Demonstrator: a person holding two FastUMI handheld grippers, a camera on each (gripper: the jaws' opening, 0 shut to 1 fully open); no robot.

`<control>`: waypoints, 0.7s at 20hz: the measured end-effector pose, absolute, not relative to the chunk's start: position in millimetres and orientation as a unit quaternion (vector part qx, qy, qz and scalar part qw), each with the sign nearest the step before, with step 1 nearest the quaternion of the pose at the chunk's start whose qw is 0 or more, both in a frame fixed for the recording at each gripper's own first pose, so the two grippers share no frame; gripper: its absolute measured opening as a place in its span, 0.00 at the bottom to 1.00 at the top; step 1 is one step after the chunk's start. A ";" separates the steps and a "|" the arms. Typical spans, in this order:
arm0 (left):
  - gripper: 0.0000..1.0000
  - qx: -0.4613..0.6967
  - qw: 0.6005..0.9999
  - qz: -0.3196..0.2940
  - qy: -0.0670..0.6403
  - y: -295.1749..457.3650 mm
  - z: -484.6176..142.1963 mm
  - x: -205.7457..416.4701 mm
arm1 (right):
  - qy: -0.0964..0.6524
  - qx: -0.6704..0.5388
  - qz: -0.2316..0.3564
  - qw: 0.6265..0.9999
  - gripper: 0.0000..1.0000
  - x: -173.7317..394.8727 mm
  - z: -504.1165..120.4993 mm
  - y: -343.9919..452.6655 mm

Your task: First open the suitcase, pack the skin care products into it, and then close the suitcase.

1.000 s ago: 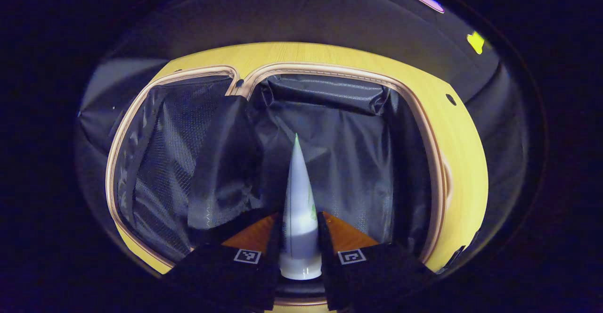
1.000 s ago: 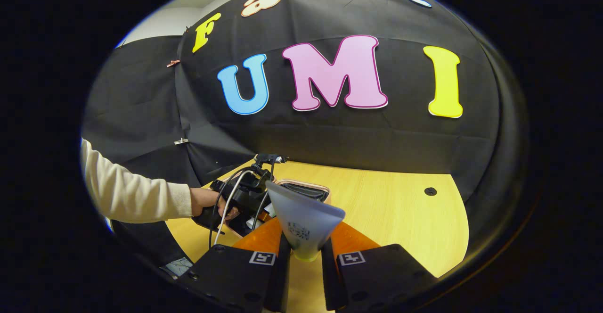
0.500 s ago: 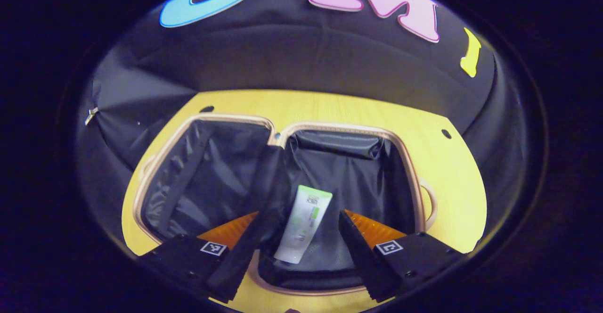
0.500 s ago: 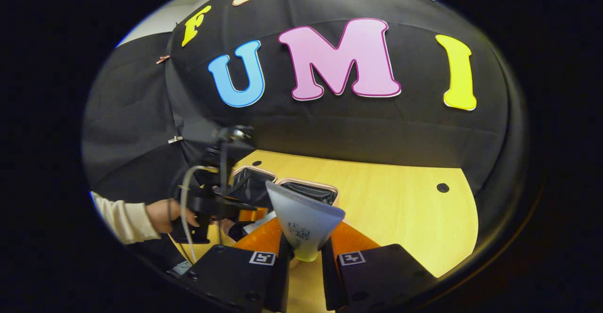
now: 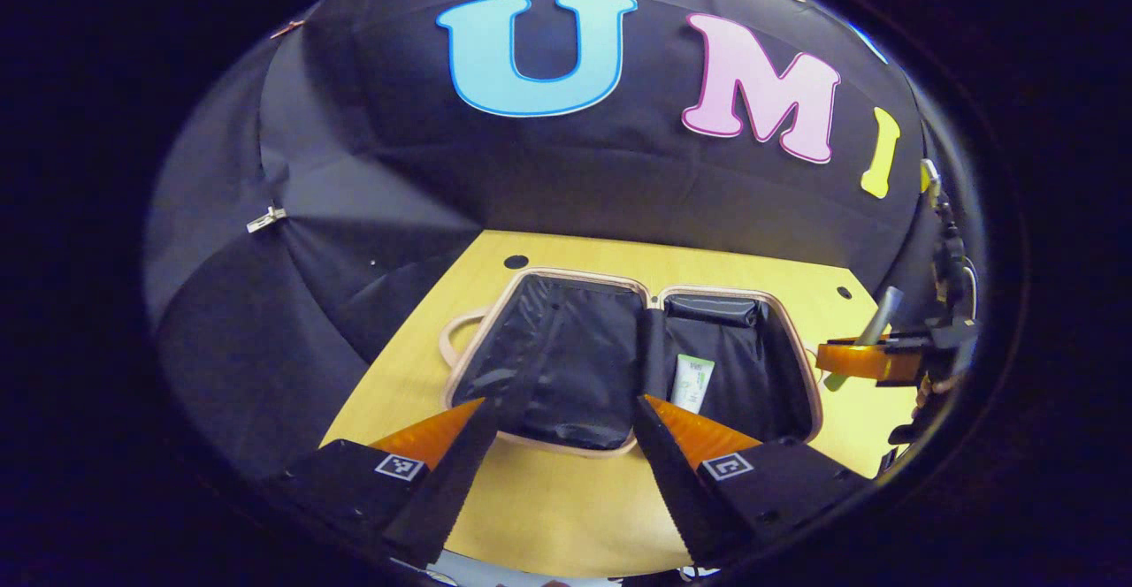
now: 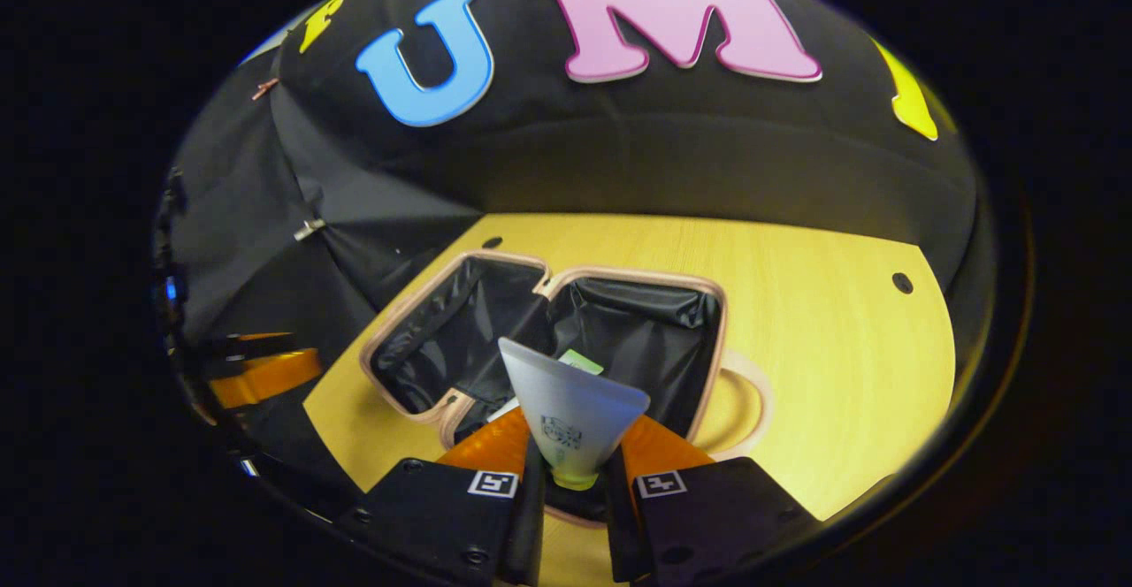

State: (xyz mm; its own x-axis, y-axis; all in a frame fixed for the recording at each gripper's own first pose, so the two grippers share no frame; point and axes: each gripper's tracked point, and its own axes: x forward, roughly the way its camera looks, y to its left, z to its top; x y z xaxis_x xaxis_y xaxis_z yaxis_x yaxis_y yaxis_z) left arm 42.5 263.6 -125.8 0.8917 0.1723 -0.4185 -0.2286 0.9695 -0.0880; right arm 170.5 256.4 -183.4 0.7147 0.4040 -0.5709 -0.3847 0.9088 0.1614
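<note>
Now right claw clamping grey tube, above open suitcase.

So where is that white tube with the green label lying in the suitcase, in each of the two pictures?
Left gripper view: the white tube lies in the right half of the open suitcase, just above the near right finger.
Right gripper view: only its green end peeks out behind the grey tube held in front.
Shared landmark: the suitcase's middle hinge.
</note>
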 end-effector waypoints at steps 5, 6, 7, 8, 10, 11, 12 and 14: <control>0.98 -0.085 0.968 0.101 0.215 286.9 -144.4 2.6 | 0.415 -0.011 0.145 0.898 0.34 190.7 -265.5 266.8; 0.98 -0.078 0.966 0.104 0.223 293.2 -152.2 -2.2 | 0.425 -0.019 0.132 0.895 0.34 196.2 -276.5 265.4; 0.98 -0.075 0.965 0.107 0.230 296.1 -157.8 -6.7 | 0.433 -0.025 0.118 0.893 0.26 199.6 -284.5 263.3; 0.98 -0.074 0.964 0.105 0.234 297.8 -161.6 -10.1 | 0.444 -0.025 0.107 0.889 0.27 200.8 -289.8 261.6; 0.98 -0.079 0.964 0.098 0.235 297.2 -164.9 -13.3 | 0.464 -0.018 0.080 0.882 0.34 203.3 -299.4 257.4; 0.98 -0.082 0.964 0.095 0.235 298.4 -166.6 -14.1 | 0.474 -0.007 0.072 0.877 0.35 202.4 -301.1 258.3; 0.98 -0.082 0.964 0.097 0.234 300.8 -167.5 -13.9 | 0.474 -0.003 0.065 0.878 0.38 202.5 -301.0 258.4; 0.98 -0.070 0.964 0.108 0.232 312.6 -168.5 -13.9 | 0.456 0.002 0.064 0.888 0.40 205.8 -288.4 259.4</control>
